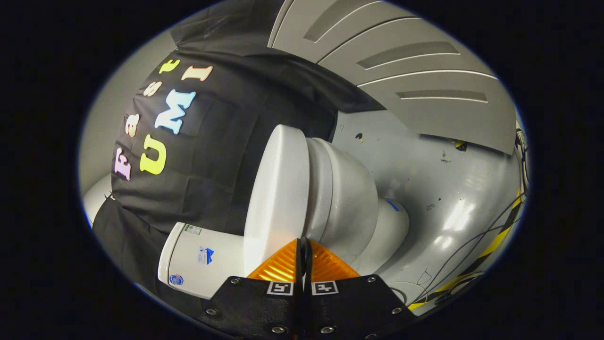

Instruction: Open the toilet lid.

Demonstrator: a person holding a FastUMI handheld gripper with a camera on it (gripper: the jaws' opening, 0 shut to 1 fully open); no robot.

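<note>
Jaws: closed against each other, nothing between them; the gripper (304, 245) has its tips at the front edge of the toilet, by the seam where lid meets bowl.
Lid: the smooth white plastic toilet lid (276, 198) lies flat down on the bowl, touching or nearly touching the tips; contact cannot be confirmed.
Bowl: the glossy white ceramic toilet bowl (347, 203) sits directly under the lid, no gap visible along the seam.
Progress: judged not begun; the lid is fully closed, and the whole lift remains.
Edges: the lid's rounded front rim is the nearest purchase, likely to need the tips hooked beneath it.
Tank: the white ceramic cistern (200, 262) stands behind the lid's hinge end and will stop its swing.
Room: the black cloth wall (222, 141) hangs close behind the cistern; grey glossy floor (448, 189) is open beside the bowl, with loose dark cables (465, 252) well apart.
</note>
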